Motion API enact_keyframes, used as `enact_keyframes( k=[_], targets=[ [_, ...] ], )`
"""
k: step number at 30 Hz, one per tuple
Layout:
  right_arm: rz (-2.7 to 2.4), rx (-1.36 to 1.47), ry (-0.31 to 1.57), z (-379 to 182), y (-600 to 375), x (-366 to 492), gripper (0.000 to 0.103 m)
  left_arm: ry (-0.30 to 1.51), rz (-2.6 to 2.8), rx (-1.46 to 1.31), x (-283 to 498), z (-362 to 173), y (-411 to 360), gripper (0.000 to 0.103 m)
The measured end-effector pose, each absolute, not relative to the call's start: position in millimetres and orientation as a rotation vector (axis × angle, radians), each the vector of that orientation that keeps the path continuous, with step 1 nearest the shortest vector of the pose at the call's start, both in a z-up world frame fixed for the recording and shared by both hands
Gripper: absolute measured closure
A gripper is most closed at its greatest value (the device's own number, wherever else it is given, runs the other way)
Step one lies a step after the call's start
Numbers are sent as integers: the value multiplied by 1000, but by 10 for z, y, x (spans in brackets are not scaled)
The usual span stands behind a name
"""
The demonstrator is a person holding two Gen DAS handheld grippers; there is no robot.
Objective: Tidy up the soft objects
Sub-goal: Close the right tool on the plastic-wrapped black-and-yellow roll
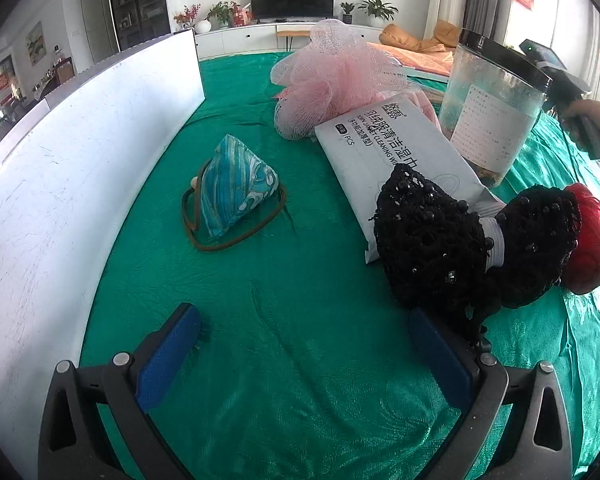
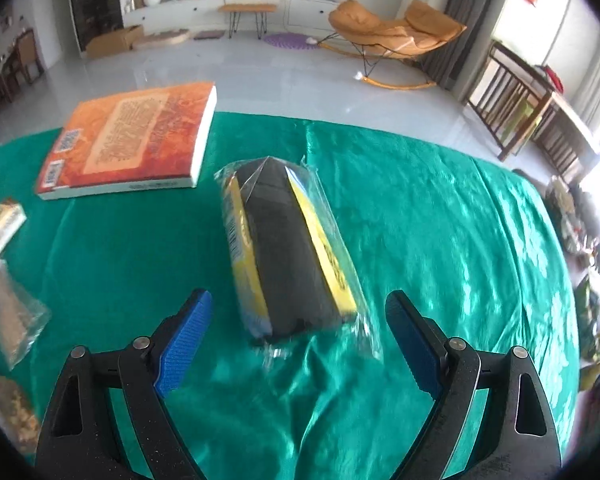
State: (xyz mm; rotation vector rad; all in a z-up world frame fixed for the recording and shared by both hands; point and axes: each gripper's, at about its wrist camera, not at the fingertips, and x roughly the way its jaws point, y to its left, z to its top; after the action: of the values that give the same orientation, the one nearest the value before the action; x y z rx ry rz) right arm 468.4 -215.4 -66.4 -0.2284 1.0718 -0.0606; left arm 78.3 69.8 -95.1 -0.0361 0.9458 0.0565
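Note:
In the left wrist view my left gripper is open over the green cloth, nothing between its blue pads. A blue patterned pyramid pouch with a brown cord lies ahead to the left. A black beaded hair net with a red pad sits just beyond the right finger, touching it. Behind lie a white wipes pack and a pink mesh bath puff. In the right wrist view my right gripper is open, its pads either side of the near end of a black and yellow sponge in clear wrap.
A white board walls the left side. A clear jar with a black lid stands at the back right, near a person's hand. An orange book and small packets lie left of the sponge. The table edge drops off at right.

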Motion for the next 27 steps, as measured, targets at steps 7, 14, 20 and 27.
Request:
enact_keyframes(
  k=[7,14,20,27],
  targets=[
    [-76,-52,1078,-755,-2289,4470,41,946,56,-37,772,-952,702,0],
    [-13,80,1164,-633,-2229,2961,41,946,56,-37,771,-952,703,0],
    [-178,39,988,-770,-2055,1239,40,945,56,-37,770,-953,703,0],
    [-239,166,875,-830,-1973,975,28,945,56,-36,765,-954,698,0]
  ],
)
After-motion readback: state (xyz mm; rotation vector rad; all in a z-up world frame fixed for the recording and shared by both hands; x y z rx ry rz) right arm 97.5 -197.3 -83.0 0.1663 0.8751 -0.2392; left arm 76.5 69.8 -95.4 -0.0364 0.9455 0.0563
